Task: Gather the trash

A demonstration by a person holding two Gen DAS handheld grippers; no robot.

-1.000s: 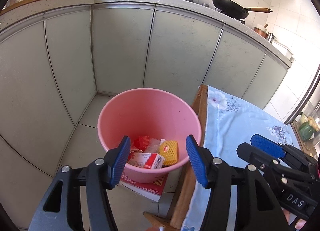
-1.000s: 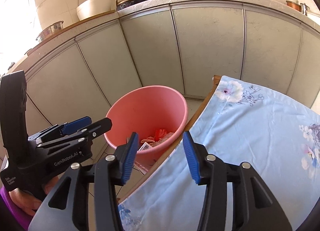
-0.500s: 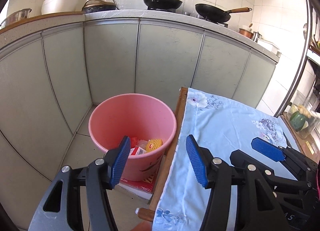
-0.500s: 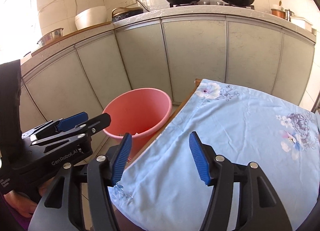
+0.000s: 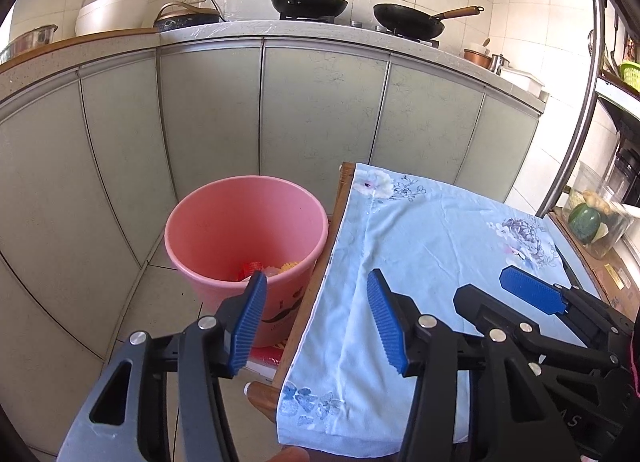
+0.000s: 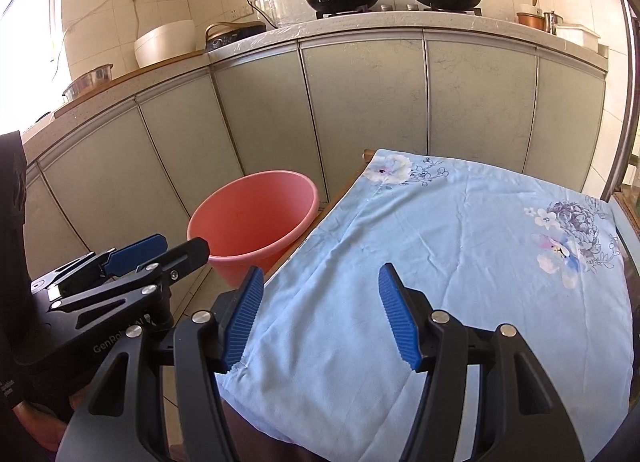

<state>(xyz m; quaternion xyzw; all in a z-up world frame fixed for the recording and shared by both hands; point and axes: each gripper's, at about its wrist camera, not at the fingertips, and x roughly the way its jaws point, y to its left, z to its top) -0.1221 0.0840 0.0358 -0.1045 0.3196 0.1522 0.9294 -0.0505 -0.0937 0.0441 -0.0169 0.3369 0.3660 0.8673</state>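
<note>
**Q:** So what's different from a second ago? Looks like you backed off.

**A:** Yep, I pulled both hands away from the bucket (image 5: 244,230). A second back my left camera looked nearly straight into it and I could see the wrappers and a yellow foam net piled at the bottom. Now the bucket sits mid-left of the frame and only a sliver of trash (image 5: 272,268) peeks over the near rim. It's on the floor, just beside the table edge, in front of the cabinets.

**Q:** Grippers holding anything?

**A:** Nope. My left gripper (image 5: 316,320) is easing its jaws inward with nothing between them. My right gripper (image 6: 320,318) stands fairly wide, a bit wider than a second ago, and is also empty, hovering over the tablecloth (image 6: 460,246).

**Q:** So what does that mean for the job?

**A:** My guess: the drop is done. The cloth fills the right side of both views and I can't spot a single scrap on it, so collecting looks finished, or close to it.
</note>
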